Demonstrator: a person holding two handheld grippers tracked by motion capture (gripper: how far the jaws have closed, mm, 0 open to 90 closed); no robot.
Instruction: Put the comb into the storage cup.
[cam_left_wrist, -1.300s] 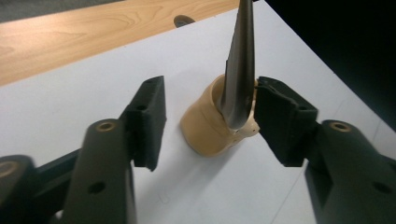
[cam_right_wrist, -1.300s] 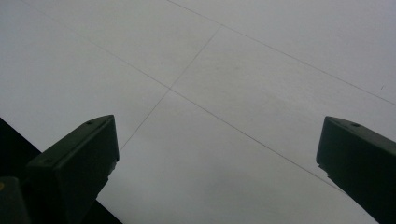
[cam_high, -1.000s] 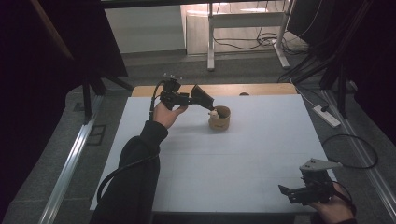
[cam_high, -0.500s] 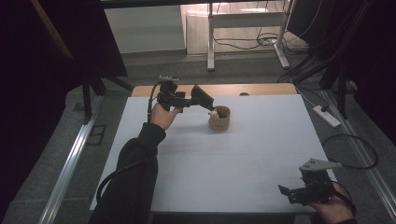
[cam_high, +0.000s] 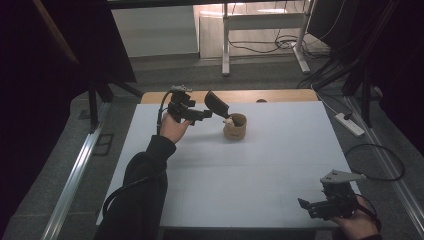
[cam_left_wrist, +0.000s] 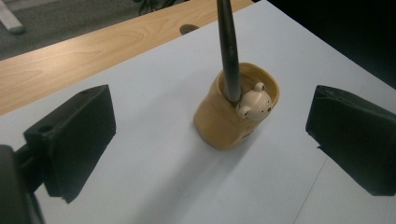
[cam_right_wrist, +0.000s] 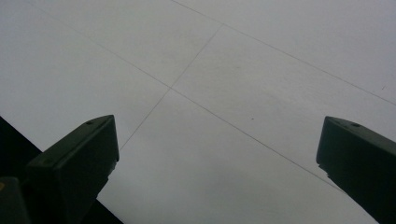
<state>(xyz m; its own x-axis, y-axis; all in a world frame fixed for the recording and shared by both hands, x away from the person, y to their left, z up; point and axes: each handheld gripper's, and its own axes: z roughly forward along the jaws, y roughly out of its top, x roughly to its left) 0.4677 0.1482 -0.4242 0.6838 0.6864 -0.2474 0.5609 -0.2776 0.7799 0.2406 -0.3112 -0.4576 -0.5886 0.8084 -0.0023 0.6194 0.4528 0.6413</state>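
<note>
Tan cup (cam_left_wrist: 236, 112) now holds the dark spoon (cam_left_wrist: 229, 51); our left tongs (cam_left_wrist: 210, 135) have just spread, empty, so we judge it delivered. Right tongs (cam_right_wrist: 215, 168) gape over the bench (cam_right_wrist: 243, 70).

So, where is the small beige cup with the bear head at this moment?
In the high view the beige cup stands on the far middle of the white table, near the wooden edge. A dark utensil stands in it, and the open left gripper is just beside.
</note>
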